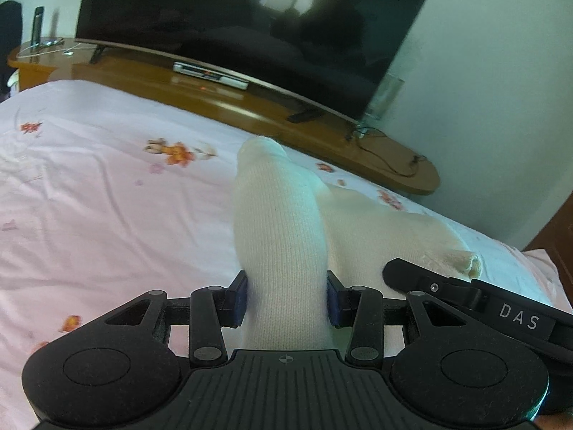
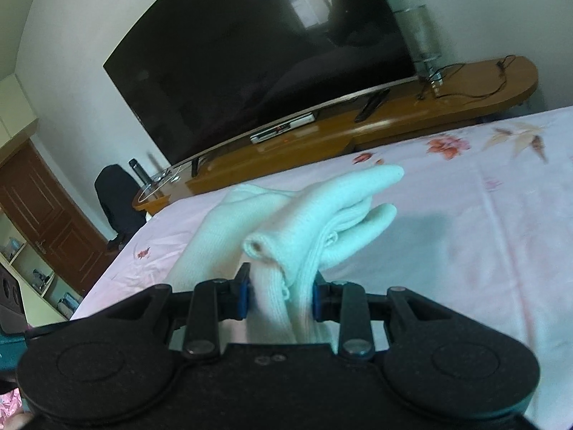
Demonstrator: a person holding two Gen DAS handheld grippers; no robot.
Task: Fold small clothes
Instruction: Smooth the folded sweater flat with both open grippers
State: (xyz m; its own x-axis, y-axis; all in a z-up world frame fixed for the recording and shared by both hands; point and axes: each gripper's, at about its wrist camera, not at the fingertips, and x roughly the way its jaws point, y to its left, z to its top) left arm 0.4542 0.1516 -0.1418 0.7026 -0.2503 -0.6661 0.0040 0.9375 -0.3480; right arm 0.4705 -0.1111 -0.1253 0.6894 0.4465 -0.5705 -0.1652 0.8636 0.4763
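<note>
White knitted socks (image 1: 283, 236) lie on the pink flowered bed sheet (image 1: 107, 197). My left gripper (image 1: 286, 297) is shut on one sock, which runs forward between its blue pads. A second sock (image 1: 394, 236) lies beside it to the right. The right gripper's black finger (image 1: 447, 286) crosses the lower right of the left wrist view, next to that sock's open cuff. In the right wrist view my right gripper (image 2: 279, 294) is shut on the bunched cuff end of the socks (image 2: 304, 222), whose toes point forward over the sheet (image 2: 465, 233).
A large dark TV (image 1: 250, 28) stands on a long wooden cabinet (image 1: 250, 107) just beyond the bed's far edge, with a set-top box (image 1: 211, 75) and cables. A brown door (image 2: 46, 215) and shelves are at the left in the right wrist view.
</note>
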